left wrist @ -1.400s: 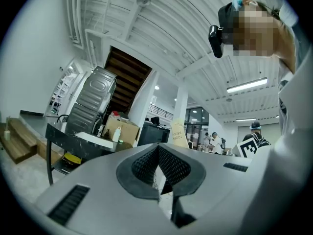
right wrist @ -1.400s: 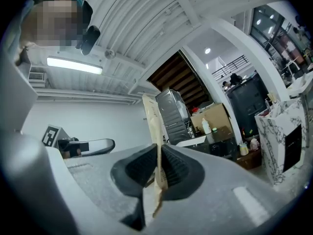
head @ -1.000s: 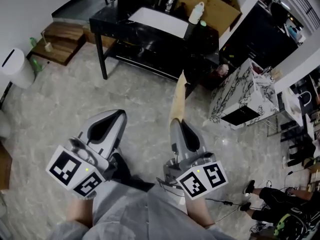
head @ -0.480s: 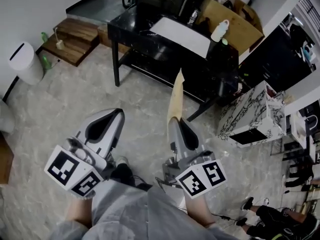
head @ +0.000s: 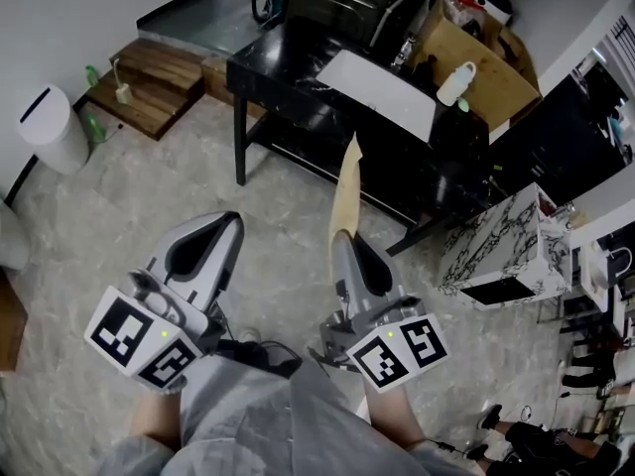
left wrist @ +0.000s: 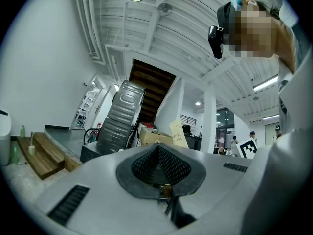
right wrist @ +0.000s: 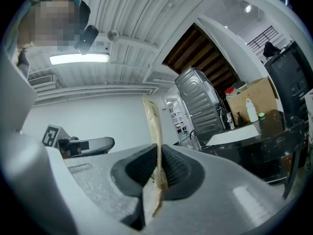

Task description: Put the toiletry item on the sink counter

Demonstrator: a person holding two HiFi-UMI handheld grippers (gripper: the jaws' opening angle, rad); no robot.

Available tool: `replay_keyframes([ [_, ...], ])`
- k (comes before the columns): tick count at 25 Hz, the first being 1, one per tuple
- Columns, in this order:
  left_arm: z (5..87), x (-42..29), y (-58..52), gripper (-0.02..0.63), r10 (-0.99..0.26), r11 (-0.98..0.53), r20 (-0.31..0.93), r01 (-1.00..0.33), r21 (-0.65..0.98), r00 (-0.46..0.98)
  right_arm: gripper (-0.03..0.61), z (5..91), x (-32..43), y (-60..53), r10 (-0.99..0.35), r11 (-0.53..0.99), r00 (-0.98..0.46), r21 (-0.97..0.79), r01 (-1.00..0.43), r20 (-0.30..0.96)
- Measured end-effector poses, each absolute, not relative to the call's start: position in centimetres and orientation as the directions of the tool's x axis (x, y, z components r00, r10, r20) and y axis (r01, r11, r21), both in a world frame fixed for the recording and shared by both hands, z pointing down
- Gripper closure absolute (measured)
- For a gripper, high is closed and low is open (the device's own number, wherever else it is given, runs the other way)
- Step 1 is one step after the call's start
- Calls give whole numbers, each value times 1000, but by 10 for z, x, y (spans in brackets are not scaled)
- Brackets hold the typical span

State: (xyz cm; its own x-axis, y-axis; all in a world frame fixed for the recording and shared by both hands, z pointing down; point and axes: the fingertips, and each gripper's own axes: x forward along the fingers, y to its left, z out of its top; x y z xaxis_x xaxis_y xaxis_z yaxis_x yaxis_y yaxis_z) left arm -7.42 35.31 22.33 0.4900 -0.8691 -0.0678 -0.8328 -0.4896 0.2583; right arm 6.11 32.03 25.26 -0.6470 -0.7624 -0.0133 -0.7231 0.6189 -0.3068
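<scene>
right hand-held gripper (head: 345, 236) pinching a flat tan packet (head: 346, 188), probably a toothbrush pack. its long axis points up-frame at the black tabletop (head: 278, 59), upper centre, well apart. left hand-held gripper (head: 232, 222), lower left, pressed together, empty. right is nearer.

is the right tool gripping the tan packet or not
Gripping: the right tool pinches the tan packet, which sticks out ahead of it.

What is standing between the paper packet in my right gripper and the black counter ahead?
Nothing visible. Only open floor lies between the packet, clamped in the right gripper, and the black counter.
</scene>
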Motion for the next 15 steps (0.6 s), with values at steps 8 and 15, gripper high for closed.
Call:
replay_keyframes([
  [8, 232, -100, 335, 609, -876, -478, -70, -838, 263, 477, 555, 259, 34, 301, -750, 632, -662, -313, -709, -16],
  [15, 233, -114, 332, 609, -886, -461, -82, -846, 269, 456, 555, 264, 15, 293, -729, 649, -685, -322, -690, -1],
])
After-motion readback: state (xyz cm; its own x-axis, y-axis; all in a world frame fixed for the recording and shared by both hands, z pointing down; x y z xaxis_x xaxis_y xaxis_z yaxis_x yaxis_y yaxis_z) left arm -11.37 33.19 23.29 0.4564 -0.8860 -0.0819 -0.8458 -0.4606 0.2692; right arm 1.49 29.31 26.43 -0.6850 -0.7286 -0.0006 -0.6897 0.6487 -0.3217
